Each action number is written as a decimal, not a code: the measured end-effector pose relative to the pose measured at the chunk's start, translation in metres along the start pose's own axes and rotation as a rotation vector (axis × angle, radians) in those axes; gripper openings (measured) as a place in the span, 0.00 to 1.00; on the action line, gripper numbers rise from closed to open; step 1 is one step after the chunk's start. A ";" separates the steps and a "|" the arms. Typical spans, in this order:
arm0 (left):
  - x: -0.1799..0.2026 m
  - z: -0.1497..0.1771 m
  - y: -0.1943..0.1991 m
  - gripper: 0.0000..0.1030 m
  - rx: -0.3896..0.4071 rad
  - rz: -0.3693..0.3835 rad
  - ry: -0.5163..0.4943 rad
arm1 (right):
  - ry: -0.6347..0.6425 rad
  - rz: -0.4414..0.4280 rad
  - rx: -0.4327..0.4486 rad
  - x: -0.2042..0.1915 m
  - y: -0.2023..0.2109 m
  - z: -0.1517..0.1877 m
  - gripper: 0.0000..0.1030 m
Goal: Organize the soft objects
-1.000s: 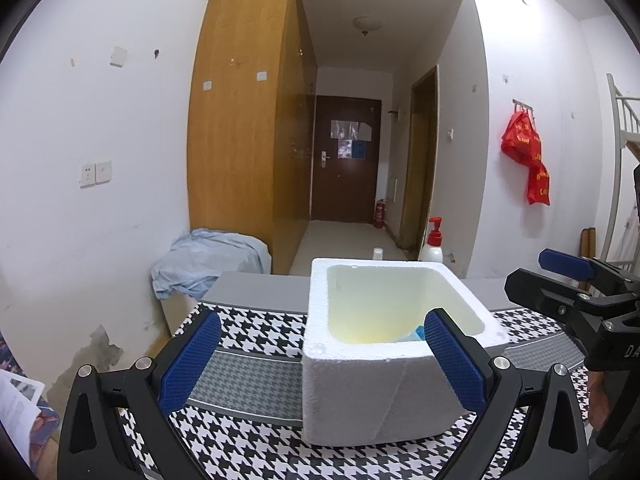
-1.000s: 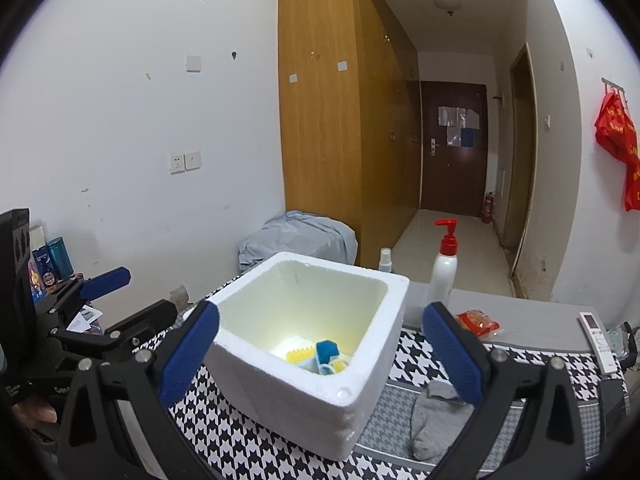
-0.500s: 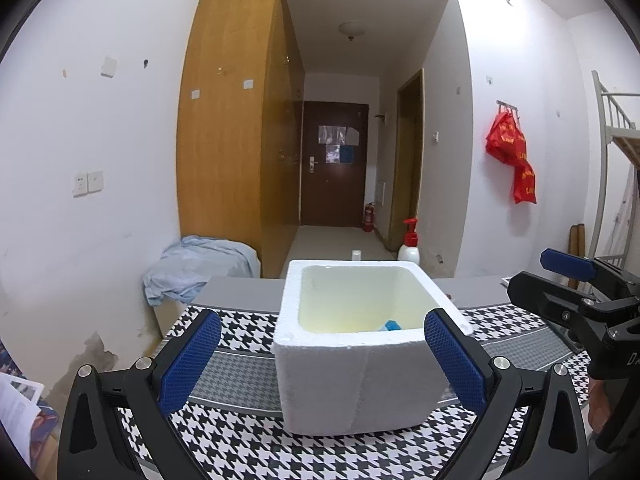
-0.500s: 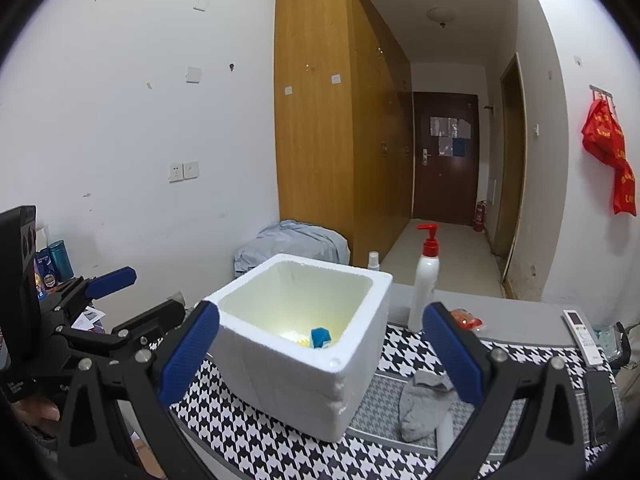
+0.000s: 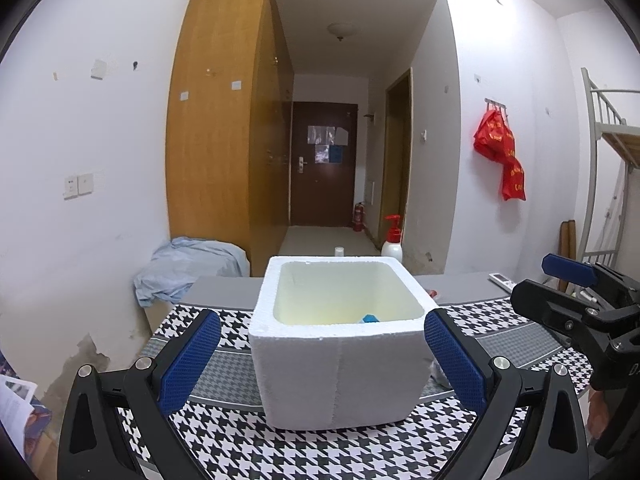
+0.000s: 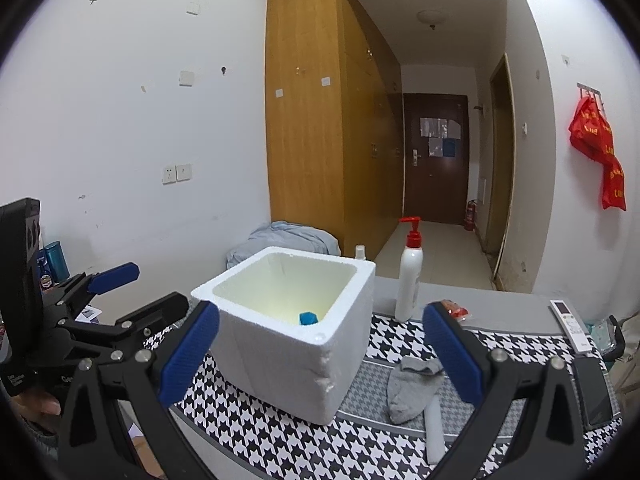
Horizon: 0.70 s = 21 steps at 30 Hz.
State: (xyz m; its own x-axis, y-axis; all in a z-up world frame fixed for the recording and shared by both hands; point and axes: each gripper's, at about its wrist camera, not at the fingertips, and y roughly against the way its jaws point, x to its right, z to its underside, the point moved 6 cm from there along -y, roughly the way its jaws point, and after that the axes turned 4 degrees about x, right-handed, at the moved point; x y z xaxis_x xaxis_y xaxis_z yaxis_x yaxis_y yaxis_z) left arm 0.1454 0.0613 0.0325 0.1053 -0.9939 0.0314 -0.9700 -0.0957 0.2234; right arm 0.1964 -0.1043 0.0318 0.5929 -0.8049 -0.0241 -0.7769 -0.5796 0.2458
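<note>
Two grippers, nearest the cameras, both spread wide with nothing between their blue pads: the left gripper (image 5: 320, 356) frames the foam box from the front; the right gripper (image 6: 320, 356) stands at the box's right corner. Each shows at the edge of the other's view.

One houndstooth cloth (image 6: 280, 436), black and white with grey bands, covers the table top under everything.

One white foam box (image 5: 336, 368), lidless, upright on the cloth, in the middle. Inside, low against the near right wall, one blue item (image 6: 308, 317); what it is cannot be told.

One grey sock (image 6: 412, 390), crumpled, on a grey band of the cloth just right of the box, between the right gripper's fingers in its view. One pale tube (image 6: 434, 432) lies beside it, nearer the camera.

One dark phone (image 6: 594, 394), flat at the right edge.

One white remote (image 6: 570, 324), farther back on the right.

One orange packet (image 6: 456, 312) beyond the cloth's far edge.

One white pump bottle (image 6: 410, 280) with a red top, upright behind the box's right side.

One pale blue bundle of cloth (image 5: 188, 268), far left, by the wooden wardrobe (image 5: 224, 128).
</note>
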 end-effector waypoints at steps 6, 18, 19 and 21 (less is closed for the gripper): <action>0.003 0.004 -0.003 0.99 -0.011 0.006 0.000 | -0.004 0.010 -0.003 0.003 0.005 0.008 1.00; 0.007 0.017 -0.006 0.99 -0.019 0.030 0.015 | -0.008 0.043 -0.012 0.009 0.011 0.017 1.00; 0.008 0.018 -0.006 0.99 -0.018 0.034 0.019 | -0.007 0.047 -0.014 0.009 0.010 0.017 1.00; 0.009 0.022 -0.005 0.99 -0.018 0.039 0.014 | -0.011 0.053 -0.018 0.010 0.011 0.019 1.00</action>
State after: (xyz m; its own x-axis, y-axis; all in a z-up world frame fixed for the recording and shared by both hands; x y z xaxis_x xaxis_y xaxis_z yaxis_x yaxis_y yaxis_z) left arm 0.1464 0.0516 0.0104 0.0712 -0.9960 0.0544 -0.9694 -0.0562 0.2389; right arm 0.1901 -0.1214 0.0154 0.5485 -0.8359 -0.0210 -0.8032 -0.5337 0.2644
